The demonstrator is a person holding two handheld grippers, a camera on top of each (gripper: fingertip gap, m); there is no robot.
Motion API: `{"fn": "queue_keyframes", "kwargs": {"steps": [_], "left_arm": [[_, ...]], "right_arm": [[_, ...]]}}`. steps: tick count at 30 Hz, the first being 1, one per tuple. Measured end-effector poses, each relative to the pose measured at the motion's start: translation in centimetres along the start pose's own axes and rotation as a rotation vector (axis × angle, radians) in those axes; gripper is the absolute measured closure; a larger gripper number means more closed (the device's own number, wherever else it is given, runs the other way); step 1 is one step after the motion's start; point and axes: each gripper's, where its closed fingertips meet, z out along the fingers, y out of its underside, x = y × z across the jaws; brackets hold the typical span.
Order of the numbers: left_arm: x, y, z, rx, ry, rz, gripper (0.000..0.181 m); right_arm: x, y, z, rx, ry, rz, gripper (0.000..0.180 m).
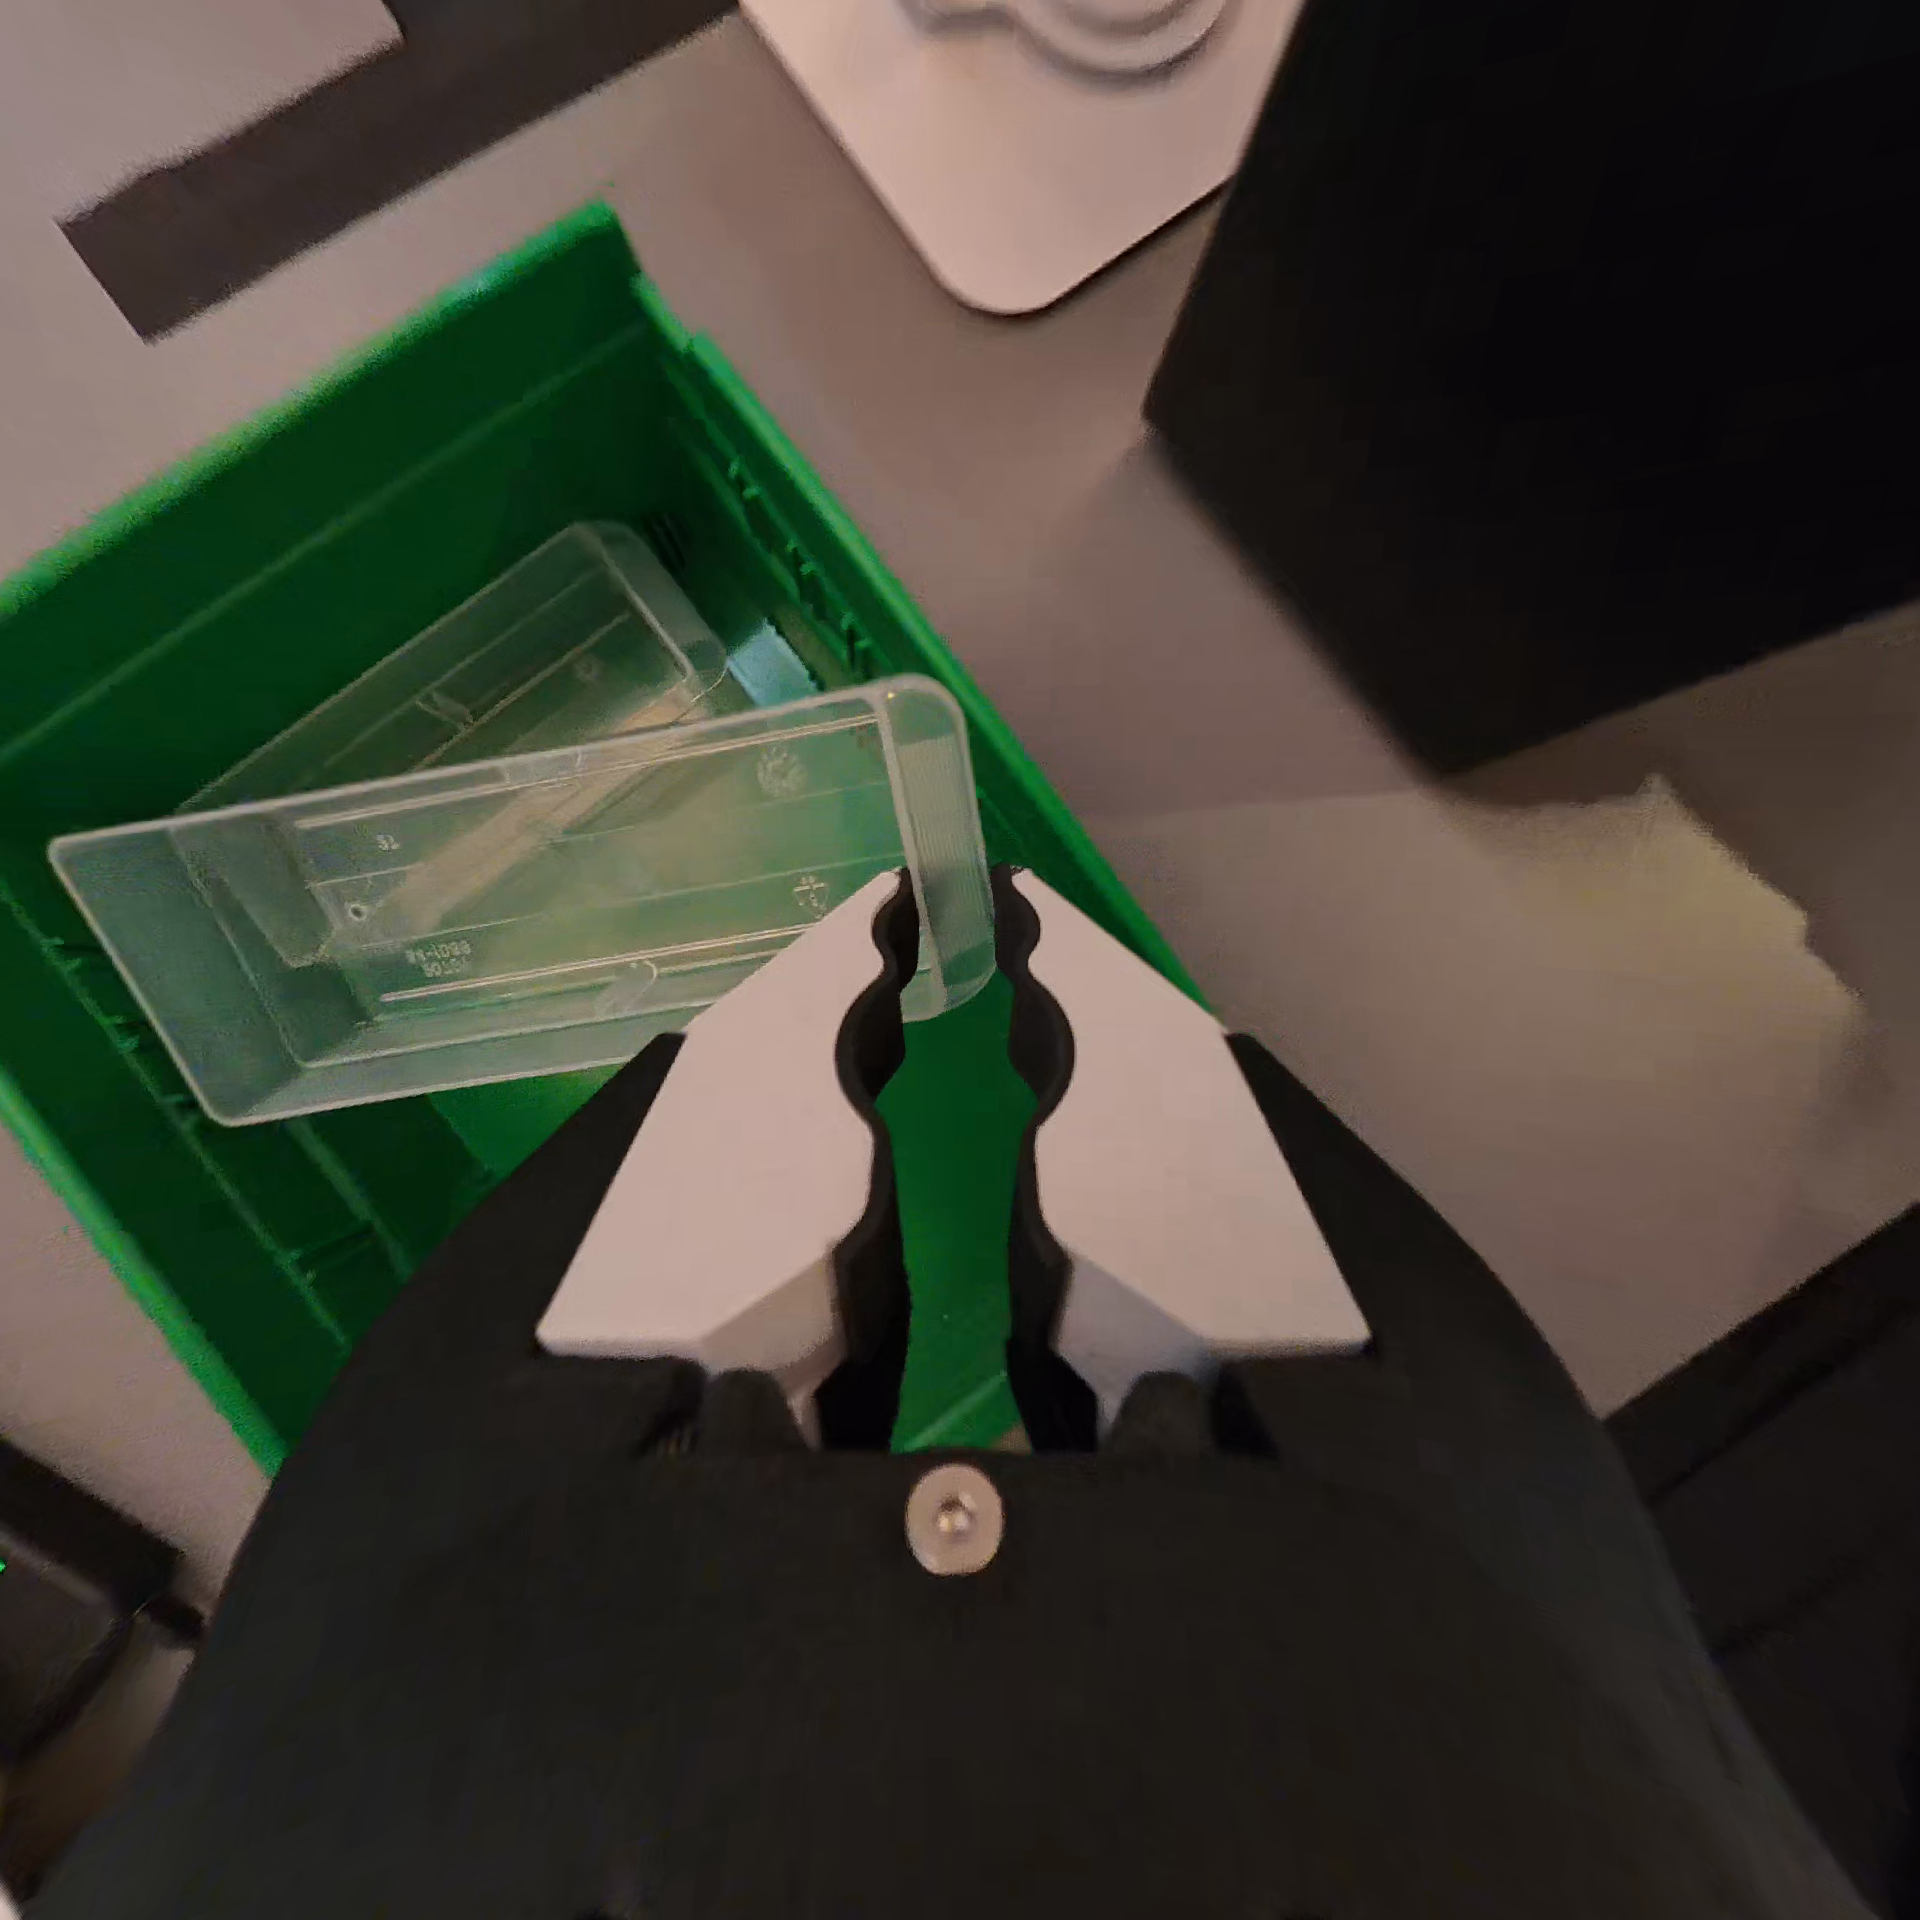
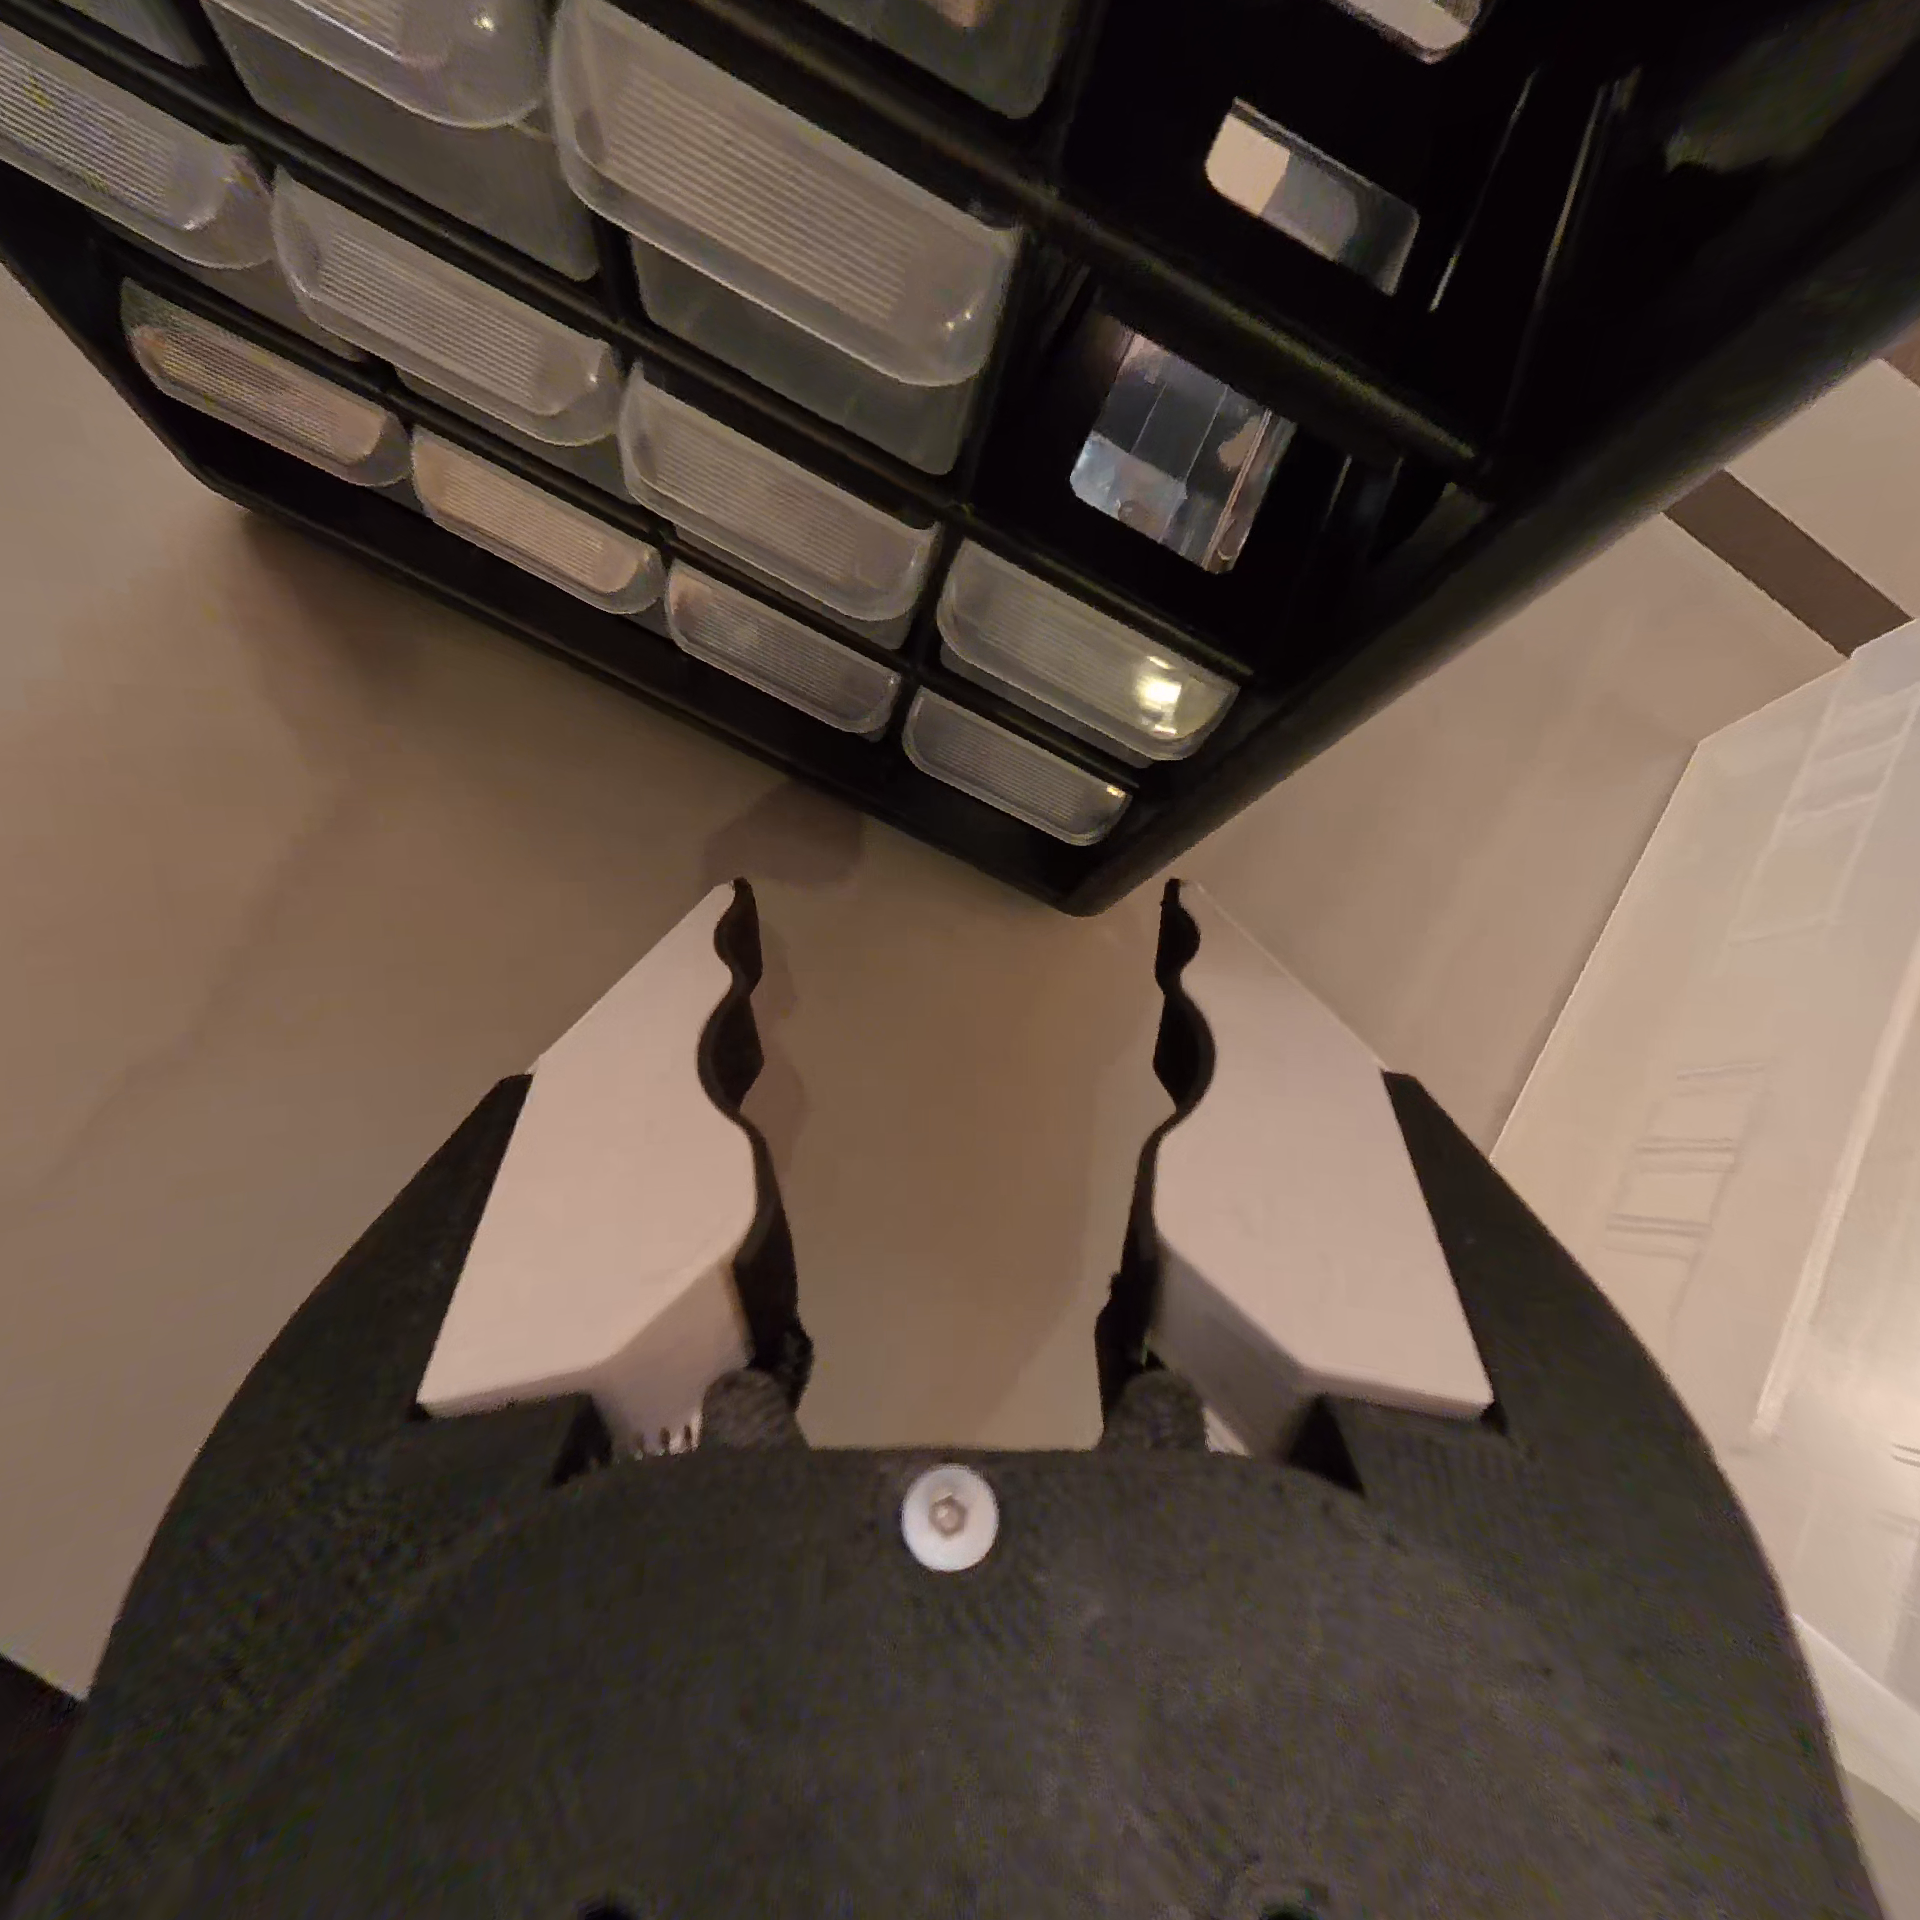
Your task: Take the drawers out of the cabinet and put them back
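Two clear drawers sit over the green bin [image 1: 260, 665]: one drawer [image 1: 488, 665] lies on the bin floor, and a second drawer [image 1: 540, 894] is held tilted above it. The left gripper [image 1: 948, 883] is clenched on the ribbed front lip of that upper drawer, pinching only the pull edge, so the body hangs out to the side, likely to be lowered into the bin or lifted clear. The bin looks to serve as a holding place for drawers pulled from the cabinet. It stands on a grey table [image 1: 1039, 499], with a dark box [image 1: 1558, 364] close by.

The right gripper [image 2: 956, 894] hangs released, jaws wide apart with nothing between them, aimed at the table just below the black cabinet [image 2: 1299, 727]. Most slots hold their clear drawers [image 2: 769, 239], some slid partway forward. In the right column two slots lack a drawer front; reflections show inside them, and I cannot tell what they hold. My guess: the free tongs wait near the lower right corner, ready to take or seat the next drawer. A pale translucent container [image 2: 1714, 1039] stands to the right.
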Motion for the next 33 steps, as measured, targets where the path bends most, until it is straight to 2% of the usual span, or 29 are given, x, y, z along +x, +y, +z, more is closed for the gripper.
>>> {"fn": "queue_keyframes", "kwargs": {"steps": [1, 6, 9, 12, 16, 24, 33], "left_arm": [[0.8, -0.3, -1.0, 0.022, 0.000, 0.020, 0.168], [7.3, -2.3, -6.4, 0.168, 0.069, 0.127, 0.168], [13.3, -2.3, -7.3, 0.187, 0.168, 0.202, 0.168], [19.6, -0.6, -5.7, 0.131, 0.357, 0.186, 0.168], [24.2, 2.4, -1.7, 0.033, 0.442, 0.176, 0.168], [29.6, 4.3, 4.7, -0.054, 0.584, 0.078, 0.167], [34.3, 3.8, 7.8, -0.102, 0.758, -0.034, 0.164]], "right_arm": [[-0.1, -0.1, -0.2, 0.004, 0.000, -0.003, 0.104], [-0.7, -0.1, -1.5, 0.025, 0.000, -0.014, 0.105], [-0.9, -0.6, -2.8, 0.069, -0.010, -0.009, 0.104], [-2.0, -1.5, -4.3, 0.141, -0.055, -0.022, 0.110], [-4.6, -2.0, -6.0, 0.199, -0.131, -0.081, 0.110], [-11.4, 0.6, -6.2, 0.126, -0.341, -0.210, 0.100], [-13.8, 2.7, -3.3, 0.035, -0.419, -0.194, 0.086]]}}
